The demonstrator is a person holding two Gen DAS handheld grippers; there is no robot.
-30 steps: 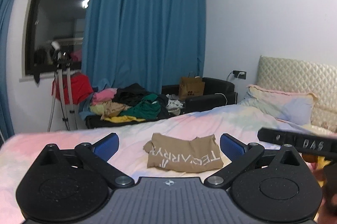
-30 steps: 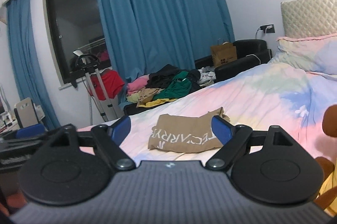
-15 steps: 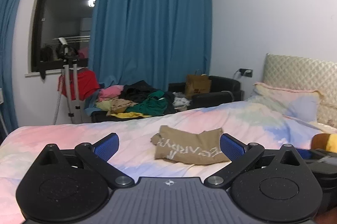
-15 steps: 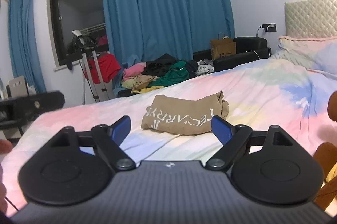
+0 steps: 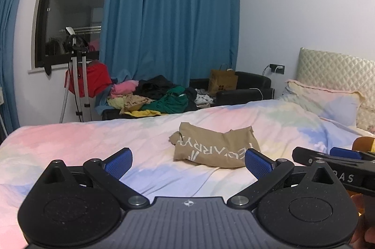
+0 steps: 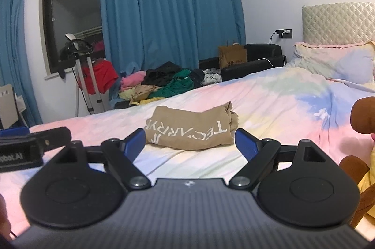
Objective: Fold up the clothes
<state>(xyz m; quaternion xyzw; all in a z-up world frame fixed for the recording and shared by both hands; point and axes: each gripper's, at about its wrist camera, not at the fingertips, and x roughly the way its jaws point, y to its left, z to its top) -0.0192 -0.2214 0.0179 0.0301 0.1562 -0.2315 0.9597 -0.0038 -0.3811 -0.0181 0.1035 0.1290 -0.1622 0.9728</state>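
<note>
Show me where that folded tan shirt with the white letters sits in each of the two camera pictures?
Left wrist view: the tan shirt lies on the bed right of centre, nearer the right-hand blue pad.
Right wrist view: the tan shirt lies at centre, between the two blue pads.
Shared landmark: the brown paper bag beyond the bed.

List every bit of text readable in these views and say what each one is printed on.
"TECARRY", upside down, partly lost in folds: tan shirt on the bed.
"obot.AI", start cut off: left claw body, right wrist view.
"AS", preceded by a partial letter: right claw body, left wrist view.
Brown paper bag: dark print, too small to read.
</note>
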